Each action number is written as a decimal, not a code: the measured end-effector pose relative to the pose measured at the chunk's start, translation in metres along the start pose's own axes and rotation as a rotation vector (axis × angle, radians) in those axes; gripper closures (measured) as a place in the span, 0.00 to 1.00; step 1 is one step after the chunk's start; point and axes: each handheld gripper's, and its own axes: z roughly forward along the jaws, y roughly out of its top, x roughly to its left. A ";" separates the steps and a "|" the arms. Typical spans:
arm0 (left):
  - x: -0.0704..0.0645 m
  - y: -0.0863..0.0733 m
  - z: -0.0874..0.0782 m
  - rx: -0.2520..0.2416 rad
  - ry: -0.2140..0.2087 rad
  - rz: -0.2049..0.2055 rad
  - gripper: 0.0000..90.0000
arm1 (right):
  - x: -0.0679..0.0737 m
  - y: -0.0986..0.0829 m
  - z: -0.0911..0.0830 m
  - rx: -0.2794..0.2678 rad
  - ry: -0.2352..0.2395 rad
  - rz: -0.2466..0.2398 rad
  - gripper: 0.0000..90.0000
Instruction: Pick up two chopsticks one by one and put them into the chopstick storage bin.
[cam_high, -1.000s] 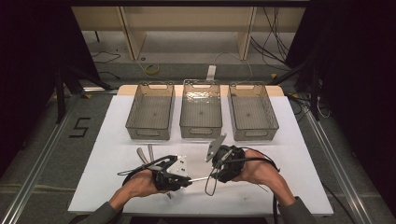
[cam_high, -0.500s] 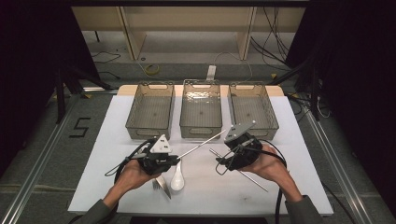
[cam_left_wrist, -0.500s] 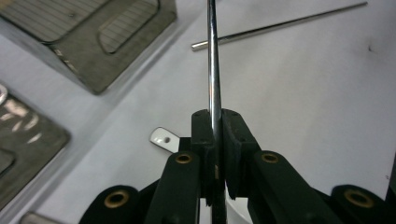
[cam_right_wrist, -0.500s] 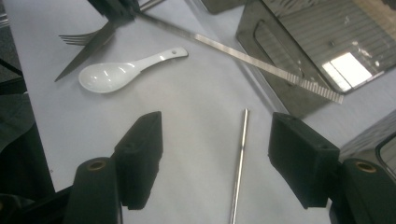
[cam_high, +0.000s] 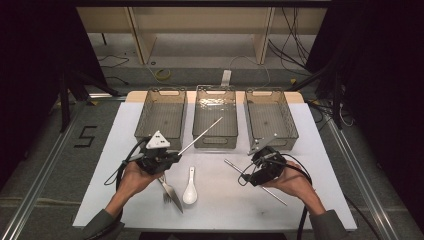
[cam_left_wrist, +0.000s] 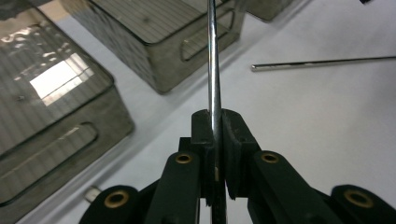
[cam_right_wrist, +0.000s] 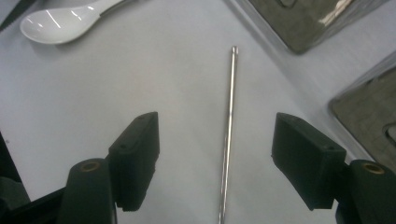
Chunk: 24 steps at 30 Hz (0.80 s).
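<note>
**Q:** So which stick goes next, and from which side?

**Me:** My left gripper (cam_high: 169, 159) is already pinching one metal chopstick (cam_high: 201, 135). In the left gripper view the jaws are pressed flat against the rod, and it runs straight out ahead of them. From above, its tip hangs over the front wall of the middle bin (cam_high: 215, 141).

The one to grab is the second chopstick (cam_right_wrist: 228, 126), lying flat on the white table (cam_high: 320, 165). My right gripper (cam_right_wrist: 219, 158) sits right over it, jaws spread wide, not touching it. The rod passes between the two pads, a bit closer to the left-hand one in that view.

**Q:** Lined up okay?

**Me:** Pretty much, I'd say. Its long axis runs along the jaws' direction, so closing squeezes across the rod. My right hand is clearly nearer. The spoon (cam_high: 190, 186) and fork (cam_high: 170, 190) lie over by my left.
</note>
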 end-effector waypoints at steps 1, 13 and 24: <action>0.004 0.001 -0.001 -0.006 0.009 -0.014 0.93 | -0.001 -0.002 0.002 0.004 0.001 0.000 0.37; 0.061 0.018 0.000 -0.035 0.144 -0.168 0.93 | -0.008 -0.022 0.015 0.079 -0.007 0.038 0.37; 0.102 0.027 0.013 -0.010 0.224 -0.252 0.93 | -0.009 -0.027 0.020 0.129 -0.013 0.043 0.37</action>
